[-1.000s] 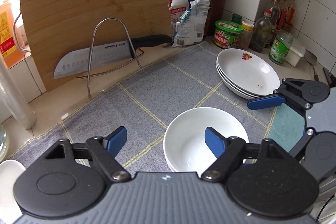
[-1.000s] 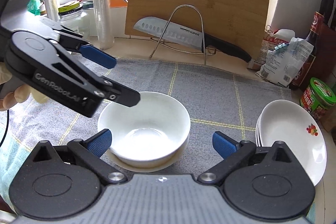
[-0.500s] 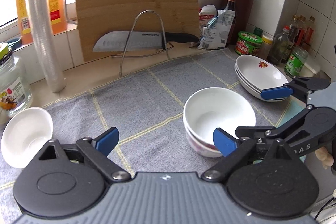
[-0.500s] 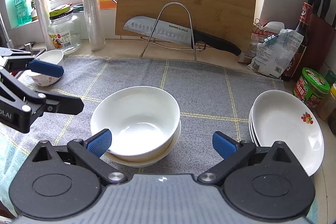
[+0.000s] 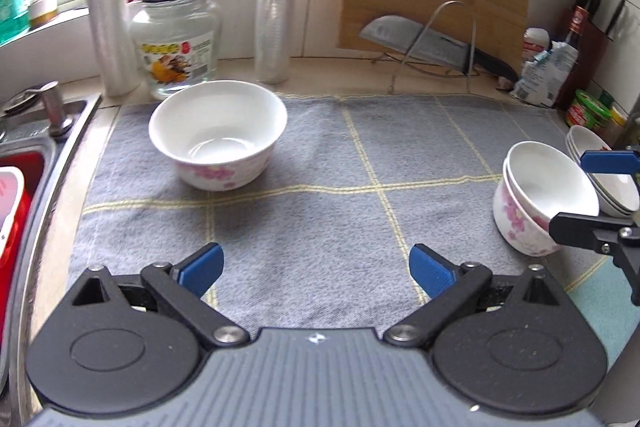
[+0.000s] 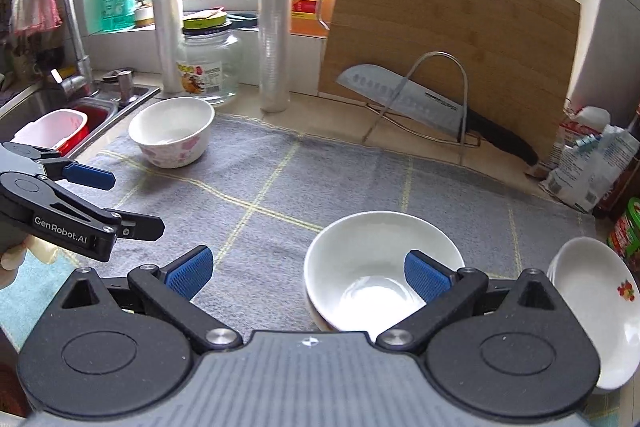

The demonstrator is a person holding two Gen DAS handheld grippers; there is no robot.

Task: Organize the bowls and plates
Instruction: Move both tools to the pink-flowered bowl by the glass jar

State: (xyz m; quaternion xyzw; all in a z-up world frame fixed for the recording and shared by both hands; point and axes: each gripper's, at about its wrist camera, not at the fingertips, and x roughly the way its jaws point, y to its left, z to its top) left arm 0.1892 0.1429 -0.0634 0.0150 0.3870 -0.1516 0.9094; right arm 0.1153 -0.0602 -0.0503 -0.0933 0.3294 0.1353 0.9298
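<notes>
Lying at the far left, a steel sink (image 6: pixel 48 107) is holding a red-and-white plastic tub (image 6: pixel 52 131), off the edge of the grey checked cloth mat (image 5: pixel 320 163).

Item one: a lone white ceramic bowl with pink flower print (image 5: pixel 218 135) is sitting upright on the mat's left rear part, just in front of a clear glass jar with a yellow-green lid (image 5: pixel 176 35) and between two rolls of clear film.

Item two: the left gripper (image 5: pixel 316 267) is hovering over bare mat with its blue-padded jaws spread wide; they have just been opening, and nothing is lying between them. It is facing the lone bowl, well short of it.

Item three: a nested pair of matching white flowered bowls (image 5: pixel 536 199) is standing on the mat's right side. The right gripper (image 6: pixel 308 269) is hanging above it, jaws parted and gripping nothing, one pad showing over the bowl's hollow without visibly pressing.

Item four: a stack of shallow white plates with a small red motif (image 6: pixel 596 303) is resting just right of the pair.

Step in hand, by my reading: the left gripper is going for the lone bowl. The next move is calling for straddling its rim, closing firmly, then carrying it to the nested pair.
</notes>
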